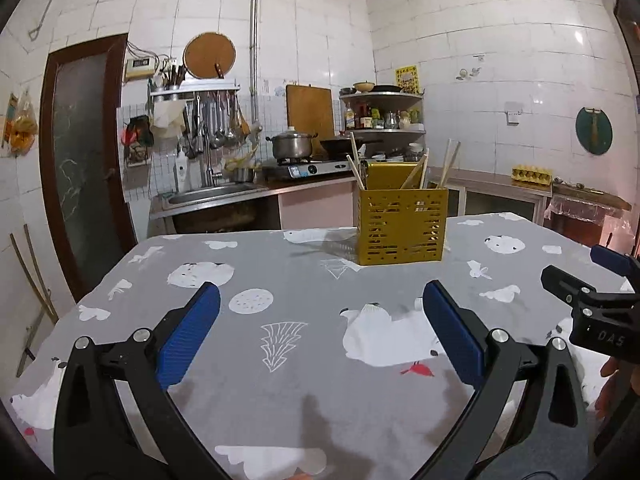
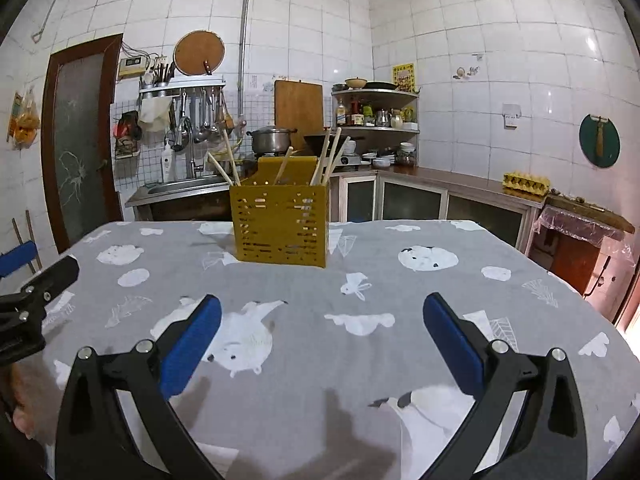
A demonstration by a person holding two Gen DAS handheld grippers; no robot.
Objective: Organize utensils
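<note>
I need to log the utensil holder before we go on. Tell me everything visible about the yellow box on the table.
The yellow box is a square, open-topped holder, apparently painted metal, its walls punched with rows of small slots and a taller panel at the back. It stands upright on the grey patterned tablecloth, toward the far side. Several pale wooden chopsticks lean out of it at different angles. Neither tool touches it.

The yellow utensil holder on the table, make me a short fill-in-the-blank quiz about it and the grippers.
1. The yellow utensil holder holds wooden ____.
2. The holder stands on a tablecloth whose background colour is ____.
3. The left gripper and right gripper both have jaws that are ____.

Missing words: chopsticks; grey; open
</note>
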